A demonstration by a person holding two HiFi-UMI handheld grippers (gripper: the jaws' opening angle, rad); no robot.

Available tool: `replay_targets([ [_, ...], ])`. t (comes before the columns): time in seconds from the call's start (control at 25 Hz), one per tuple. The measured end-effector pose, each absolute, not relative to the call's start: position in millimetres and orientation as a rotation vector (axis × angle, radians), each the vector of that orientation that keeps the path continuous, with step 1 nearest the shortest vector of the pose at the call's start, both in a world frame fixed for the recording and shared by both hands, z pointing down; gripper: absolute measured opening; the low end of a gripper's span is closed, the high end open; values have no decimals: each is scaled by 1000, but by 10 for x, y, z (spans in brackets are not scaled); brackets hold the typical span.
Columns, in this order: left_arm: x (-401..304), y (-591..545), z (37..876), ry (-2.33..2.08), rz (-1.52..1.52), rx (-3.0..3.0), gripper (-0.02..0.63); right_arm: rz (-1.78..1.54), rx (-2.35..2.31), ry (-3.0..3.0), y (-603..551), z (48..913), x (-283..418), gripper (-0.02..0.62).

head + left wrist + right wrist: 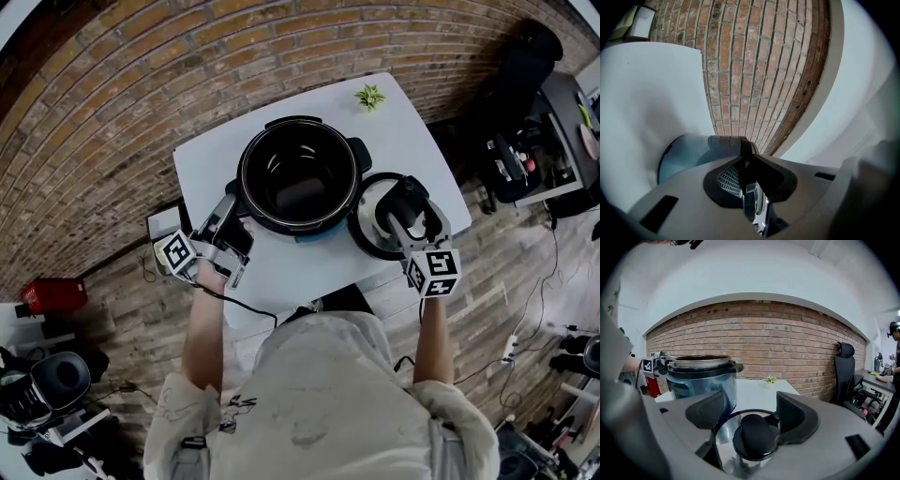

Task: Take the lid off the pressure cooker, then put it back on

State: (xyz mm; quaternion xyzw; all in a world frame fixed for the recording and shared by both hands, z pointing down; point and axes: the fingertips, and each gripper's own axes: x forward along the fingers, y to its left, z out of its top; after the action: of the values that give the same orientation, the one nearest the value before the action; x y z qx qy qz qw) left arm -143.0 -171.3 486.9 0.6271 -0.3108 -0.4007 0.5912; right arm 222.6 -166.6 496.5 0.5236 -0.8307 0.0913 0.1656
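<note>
With the left gripper (233, 221) clamped on the side handle (743, 147) of the open pressure cooker (349, 202), the lid (370, 230) lies on the table (403, 122) beside it, its knob (754, 437) between the right gripper's (409, 218) spread jaws, so step 2, refitting, probably requires closing on the knob, then lifting.

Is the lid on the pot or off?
Off. The pot shows its dark inside, and the lid lies on the table beside it.

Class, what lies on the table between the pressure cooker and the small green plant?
Nothing: the head view shows bare table between pressure cooker and plant.
</note>
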Motion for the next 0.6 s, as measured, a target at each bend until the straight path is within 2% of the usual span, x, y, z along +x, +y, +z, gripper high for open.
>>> replay_targets([
  [0.6,-1436,-1723,4879,-733,-931,1454,69,198,1203,-2330,-1919,4882,2200,368],
])
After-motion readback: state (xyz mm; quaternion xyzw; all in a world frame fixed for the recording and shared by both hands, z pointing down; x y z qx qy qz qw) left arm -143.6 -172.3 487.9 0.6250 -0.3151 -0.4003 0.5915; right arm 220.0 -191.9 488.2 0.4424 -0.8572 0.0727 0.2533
